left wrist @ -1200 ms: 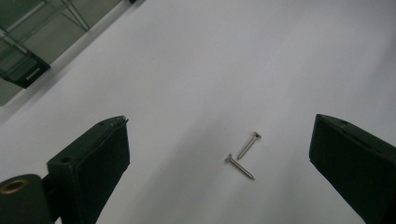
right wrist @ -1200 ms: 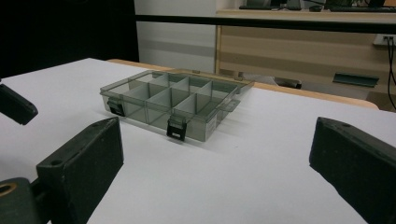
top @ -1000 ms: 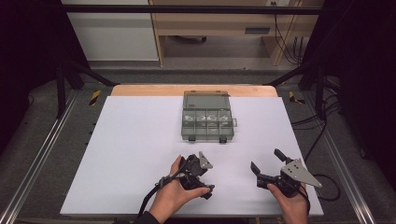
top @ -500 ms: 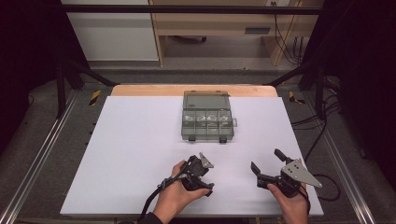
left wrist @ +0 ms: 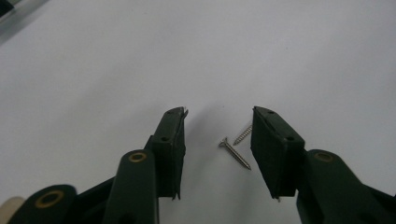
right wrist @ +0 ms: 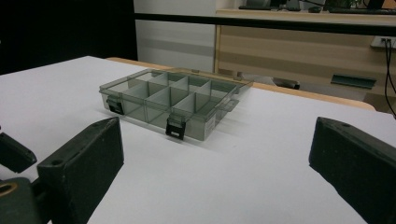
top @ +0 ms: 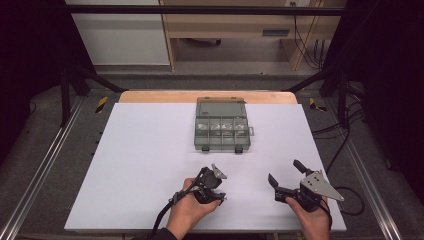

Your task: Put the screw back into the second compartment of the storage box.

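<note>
We note the left gripper (left wrist: 217, 123) over the white table (top: 150, 150), jaws half apart and just closing around two loose screws (left wrist: 235, 152), neither yet pinched. The right gripper (top: 285, 177) stands wide open, holding nothing, facing the compartment box (right wrist: 173, 100).

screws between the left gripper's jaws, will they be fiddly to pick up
Probably. The two screws are thin and lie flat on the smooth white table, so they may roll or skid. The left gripper has just been closing around them, its broad pads not yet touching.
</note>
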Tool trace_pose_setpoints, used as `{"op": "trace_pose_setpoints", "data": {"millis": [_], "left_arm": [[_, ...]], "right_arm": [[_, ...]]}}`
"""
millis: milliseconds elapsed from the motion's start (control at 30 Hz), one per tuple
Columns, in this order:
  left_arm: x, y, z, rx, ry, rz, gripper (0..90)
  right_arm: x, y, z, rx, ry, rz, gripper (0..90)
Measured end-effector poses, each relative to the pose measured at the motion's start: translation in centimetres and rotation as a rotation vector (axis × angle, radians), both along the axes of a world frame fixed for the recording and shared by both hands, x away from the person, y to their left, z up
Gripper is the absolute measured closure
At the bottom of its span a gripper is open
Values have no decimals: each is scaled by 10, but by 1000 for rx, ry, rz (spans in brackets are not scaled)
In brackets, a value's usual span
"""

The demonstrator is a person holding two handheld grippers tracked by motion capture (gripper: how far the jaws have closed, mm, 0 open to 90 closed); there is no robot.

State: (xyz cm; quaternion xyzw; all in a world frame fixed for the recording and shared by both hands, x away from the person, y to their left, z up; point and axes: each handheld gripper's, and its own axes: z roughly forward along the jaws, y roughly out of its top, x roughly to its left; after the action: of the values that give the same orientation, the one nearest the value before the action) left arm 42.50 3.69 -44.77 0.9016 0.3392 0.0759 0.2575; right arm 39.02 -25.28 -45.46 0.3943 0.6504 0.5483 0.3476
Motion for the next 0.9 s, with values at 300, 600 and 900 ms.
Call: {"op": "trace_pose_setpoints", "data": {"millis": [300,600,900], "left_arm": [[-3,-3,-4,10,17,-8,666],[-5,-6,-8,30,14,-16,701],[-4,-5,-9,30,-9,-16,797]], "right_arm": [[0,0,0,1,-1,1,32],[0,1,0,2,1,2,32],[0,1,0,-1,-1,5,33]]}}
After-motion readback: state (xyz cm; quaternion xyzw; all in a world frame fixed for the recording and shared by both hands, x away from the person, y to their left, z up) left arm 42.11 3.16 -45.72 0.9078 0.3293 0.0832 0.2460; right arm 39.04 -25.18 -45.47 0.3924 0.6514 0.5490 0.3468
